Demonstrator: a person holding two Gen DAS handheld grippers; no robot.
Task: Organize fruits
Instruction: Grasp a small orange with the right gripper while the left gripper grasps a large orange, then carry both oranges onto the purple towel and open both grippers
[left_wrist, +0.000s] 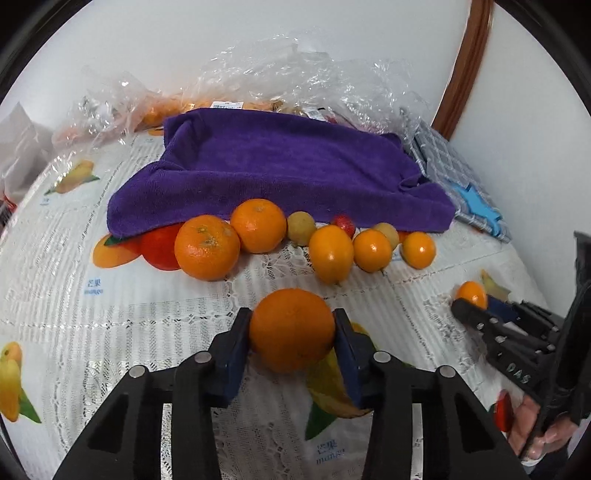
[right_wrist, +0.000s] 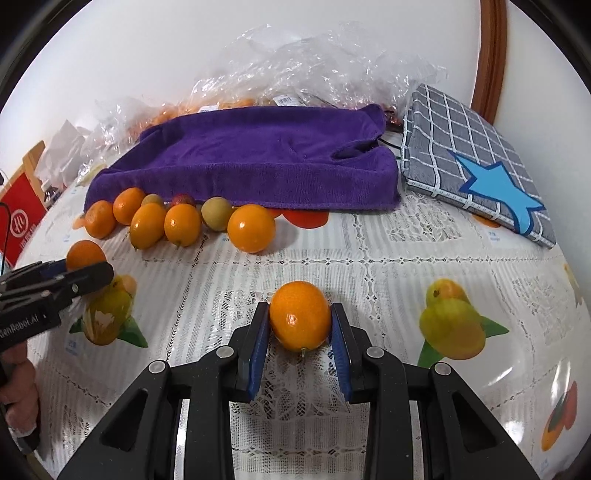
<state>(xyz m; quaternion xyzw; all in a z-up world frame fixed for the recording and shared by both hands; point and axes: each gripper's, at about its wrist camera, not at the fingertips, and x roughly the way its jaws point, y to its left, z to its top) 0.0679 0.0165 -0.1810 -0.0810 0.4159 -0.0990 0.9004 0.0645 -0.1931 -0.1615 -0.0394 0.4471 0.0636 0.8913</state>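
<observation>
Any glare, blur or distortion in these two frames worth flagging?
Left wrist view: strong fisheye bending, dark corners, right gripper slightly soft at the edge. Right wrist view: same curvature, small glare spots on the held kumquat, shiny plastic bags at the back.

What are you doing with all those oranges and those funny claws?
A person is sorting fruit with a claw in each hand. The left claw is squeezing a round, dull-skinned orange mandarin, and the right claw is squeezing a smaller, shiny oval orange kumquat. The other oranges and little fruits sit in a row along the front edge of a purple towel on the lacy white fruit-print tablecloth.
</observation>
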